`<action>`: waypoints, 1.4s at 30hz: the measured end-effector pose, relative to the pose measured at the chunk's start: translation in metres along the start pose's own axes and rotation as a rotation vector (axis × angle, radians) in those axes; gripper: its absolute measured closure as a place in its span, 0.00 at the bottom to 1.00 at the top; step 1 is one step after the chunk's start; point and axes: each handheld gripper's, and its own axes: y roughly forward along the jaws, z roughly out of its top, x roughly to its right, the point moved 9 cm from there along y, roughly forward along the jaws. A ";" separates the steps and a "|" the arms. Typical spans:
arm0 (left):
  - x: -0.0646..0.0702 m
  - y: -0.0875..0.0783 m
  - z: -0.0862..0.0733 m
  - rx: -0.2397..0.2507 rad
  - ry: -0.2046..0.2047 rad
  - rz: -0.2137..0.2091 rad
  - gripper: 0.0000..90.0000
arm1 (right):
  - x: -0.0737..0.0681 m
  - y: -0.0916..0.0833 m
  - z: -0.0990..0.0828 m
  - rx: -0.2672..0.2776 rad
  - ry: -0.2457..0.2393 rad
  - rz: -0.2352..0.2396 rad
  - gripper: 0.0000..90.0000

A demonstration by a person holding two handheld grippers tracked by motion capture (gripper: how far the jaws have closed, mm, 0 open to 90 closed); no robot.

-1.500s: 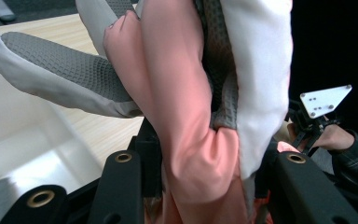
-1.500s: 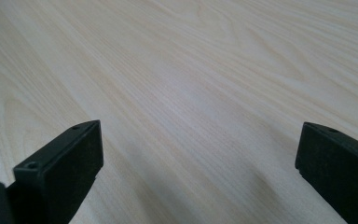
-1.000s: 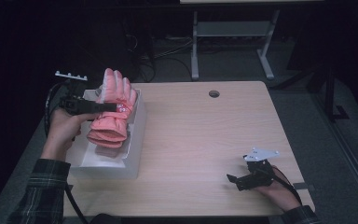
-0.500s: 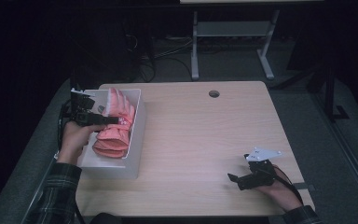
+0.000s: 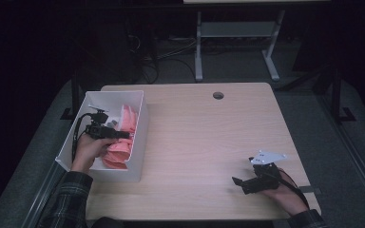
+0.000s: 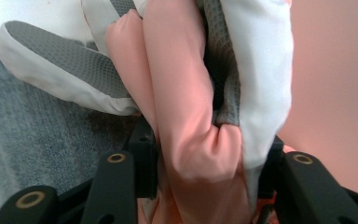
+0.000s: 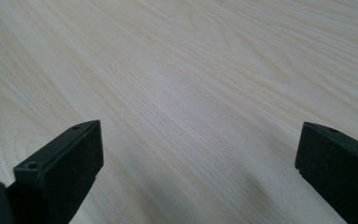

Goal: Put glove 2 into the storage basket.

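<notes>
At the far left of the surface (image 5: pixel 204 128) stands a white bin (image 5: pixel 140 128), open at the top, its long side running from near to far. Inside it lies the pink glove (image 5: pixel 121 145), bunched up against the bin's right wall. Seen close in the left gripper view, the glove (image 6: pixel 177 107) is soft salmon-pink fabric folded into thick rolls, with off-white panels and patches of grey dotted grip material on them; a rounded white fingertip with a grey pad sticks out to the left over a grey textured ground.

The left tongs (image 5: pixel 119 135) reach into the bin from its left side, held by a hand in a plaid sleeve. Their jaws have just been opening, and a fold of the pink glove sits between them with the black pads close against it on both sides.

Near the right front corner, the right tongs (image 5: pixel 237 183) rest on the bare wood, spread wide with nothing between them.
</notes>
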 end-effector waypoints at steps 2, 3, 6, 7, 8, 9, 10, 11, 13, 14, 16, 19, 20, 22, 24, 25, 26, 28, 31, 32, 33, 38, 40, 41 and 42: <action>0.000 0.002 0.000 0.008 -0.004 -0.001 0.55 | 0.000 0.000 0.000 -0.003 -0.003 -0.003 0.01; -0.001 0.001 0.000 0.008 0.000 -0.001 0.52 | 0.000 -0.001 0.000 -0.003 -0.003 -0.003 0.01; -0.003 0.001 0.000 0.012 -0.018 0.005 0.35 | 0.000 -0.001 0.000 -0.006 -0.007 -0.003 0.01; -0.003 0.000 0.000 0.012 -0.018 0.015 0.29 | 0.000 -0.001 0.000 -0.005 -0.009 -0.004 0.01; -0.004 -0.002 0.000 0.012 -0.010 0.027 0.25 | -0.001 -0.001 0.001 -0.004 -0.007 -0.003 0.01; -0.003 -0.004 0.001 0.018 -0.009 0.038 0.23 | -0.001 -0.001 0.001 -0.003 -0.007 -0.002 0.01; -0.003 -0.006 0.002 0.023 0.000 0.047 0.21 | -0.001 -0.001 0.001 -0.003 -0.007 -0.003 0.01; -0.003 -0.008 0.003 0.026 0.003 0.053 0.21 | -0.001 -0.001 0.001 -0.002 -0.006 -0.002 0.01; -0.002 -0.011 0.004 0.024 0.015 0.063 0.20 | -0.001 -0.001 0.001 -0.001 -0.003 0.000 0.01; -0.001 -0.016 0.006 0.034 0.022 0.061 0.21 | 0.000 -0.001 0.001 0.002 -0.008 -0.001 0.01; -0.001 -0.023 0.011 0.052 0.028 0.063 0.20 | 0.000 -0.001 0.001 0.000 -0.005 -0.001 0.01; 0.000 -0.031 0.016 0.078 0.032 0.070 0.20 | -0.001 -0.001 0.001 0.003 -0.004 0.000 0.01; 0.001 -0.036 0.018 0.094 0.033 0.066 0.20 | -0.001 -0.001 0.001 0.002 -0.003 0.001 0.01; 0.004 -0.048 0.023 0.121 0.052 0.087 0.20 | -0.001 -0.001 0.001 0.002 -0.003 0.001 0.01; 0.009 -0.056 0.027 0.144 0.065 0.089 0.20 | -0.001 -0.001 0.001 0.001 -0.002 0.001 0.01; 0.011 -0.058 0.028 0.147 0.074 0.089 0.20 | -0.001 -0.001 0.001 0.001 -0.003 0.001 0.01; 0.015 -0.061 0.030 0.152 0.085 0.089 0.20 | -0.001 -0.001 0.001 0.001 -0.002 0.001 0.01; 0.024 -0.065 0.034 0.170 0.103 0.080 0.20 | -0.001 -0.001 0.001 -0.002 -0.004 0.000 0.01; 0.034 -0.068 0.038 0.186 0.123 0.071 0.20 | -0.001 -0.001 0.001 0.000 -0.002 0.001 0.01; 0.045 -0.069 0.041 0.194 0.145 0.062 0.20 | -0.001 -0.001 0.002 0.001 0.000 0.000 0.01; 0.051 -0.069 0.042 0.195 0.156 0.052 0.20 | -0.001 -0.001 0.002 0.001 -0.001 -0.001 0.01; 0.082 -0.064 0.048 0.194 0.217 0.011 0.20 | -0.001 -0.001 0.002 -0.001 -0.002 -0.001 0.01; 0.088 -0.063 0.049 0.192 0.226 0.006 0.20 | -0.001 -0.001 0.002 0.000 -0.001 -0.001 0.01; 0.101 -0.060 0.052 0.196 0.250 -0.008 0.20 | -0.001 -0.001 0.002 0.000 -0.001 -0.001 0.01; 0.107 -0.059 0.052 0.194 0.258 -0.010 0.20 | -0.001 -0.002 0.002 0.001 -0.001 0.000 0.01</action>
